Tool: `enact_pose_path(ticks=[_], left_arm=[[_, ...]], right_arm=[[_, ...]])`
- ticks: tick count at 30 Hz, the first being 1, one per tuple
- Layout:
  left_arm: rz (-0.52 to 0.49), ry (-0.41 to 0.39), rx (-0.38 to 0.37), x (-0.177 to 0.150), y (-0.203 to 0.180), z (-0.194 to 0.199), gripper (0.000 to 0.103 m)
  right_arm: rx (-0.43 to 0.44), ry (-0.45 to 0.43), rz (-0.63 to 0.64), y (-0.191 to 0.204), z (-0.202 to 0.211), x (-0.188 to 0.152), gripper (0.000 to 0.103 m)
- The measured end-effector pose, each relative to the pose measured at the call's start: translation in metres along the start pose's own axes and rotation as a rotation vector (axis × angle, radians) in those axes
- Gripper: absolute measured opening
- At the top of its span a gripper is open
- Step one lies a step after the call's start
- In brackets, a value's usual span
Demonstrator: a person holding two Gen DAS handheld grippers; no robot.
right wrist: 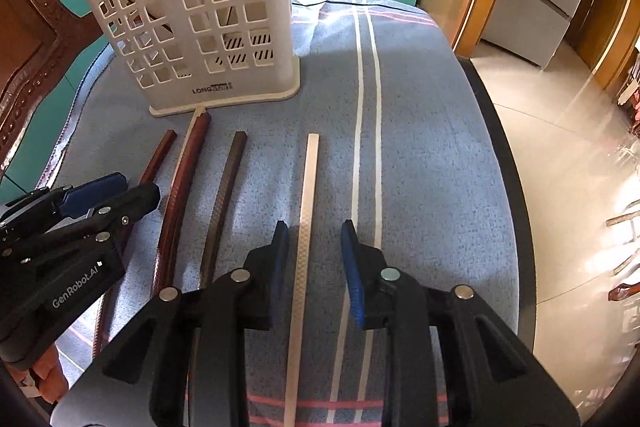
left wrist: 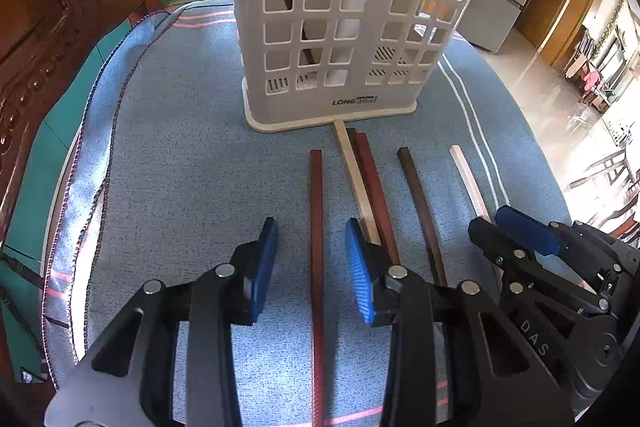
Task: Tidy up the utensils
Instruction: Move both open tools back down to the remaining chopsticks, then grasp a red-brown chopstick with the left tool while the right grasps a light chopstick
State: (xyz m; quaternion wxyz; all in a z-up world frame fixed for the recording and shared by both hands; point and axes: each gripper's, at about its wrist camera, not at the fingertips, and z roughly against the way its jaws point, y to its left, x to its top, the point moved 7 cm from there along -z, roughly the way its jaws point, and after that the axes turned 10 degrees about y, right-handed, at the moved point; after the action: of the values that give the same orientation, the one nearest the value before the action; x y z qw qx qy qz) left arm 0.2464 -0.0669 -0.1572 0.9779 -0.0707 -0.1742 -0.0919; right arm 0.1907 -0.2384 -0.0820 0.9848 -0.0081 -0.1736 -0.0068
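on the blue cloth [left wrist: 180, 167] before the white basket [left wrist: 340, 27], a red chopstick [left wrist: 317, 227] is straddled, ungripped, by the part-open left gripper [left wrist: 312, 263], a white chopstick [right wrist: 306, 227] likewise by the part-open right gripper [right wrist: 314, 263].

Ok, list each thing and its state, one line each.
Left gripper: open, fingers straddling red chopstick.
Right gripper: open, fingers straddling white chopstick.
Holder: upright, sticks inside.
Dark chopstick: flat on cloth.
Stacked pair: lying touching.
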Motion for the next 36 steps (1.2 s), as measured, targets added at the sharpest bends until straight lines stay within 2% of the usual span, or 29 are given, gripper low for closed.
enact_pose_path(ticks=[21,23,27,30,32,36], left_arm=[[-0.032,-0.006,0.077,0.000,-0.005,-0.003,0.035],[-0.025,-0.008,0.083,0.000,-0.004,-0.003,0.029],[-0.008,-0.008,0.075,0.001,0.002,-0.002,0.007],[0.013,-0.024,0.060,0.002,0.007,0.002,0.007],[0.026,-0.064,0.042,0.006,0.011,0.013,0.007],[0.043,-0.162,-0.020,0.011,0.018,0.046,0.007]], right_arm=[[-0.013,0.012,0.031,0.001,0.002,-0.005,0.027],[-0.011,0.013,0.034,0.002,0.001,-0.004,0.027],[0.011,0.011,0.040,0.008,0.002,-0.004,0.009],[0.029,0.004,0.028,0.011,0.002,-0.004,0.007],[0.068,-0.008,0.004,0.008,0.006,-0.004,0.006],[0.089,-0.106,-0.014,0.000,0.037,-0.003,0.006]])
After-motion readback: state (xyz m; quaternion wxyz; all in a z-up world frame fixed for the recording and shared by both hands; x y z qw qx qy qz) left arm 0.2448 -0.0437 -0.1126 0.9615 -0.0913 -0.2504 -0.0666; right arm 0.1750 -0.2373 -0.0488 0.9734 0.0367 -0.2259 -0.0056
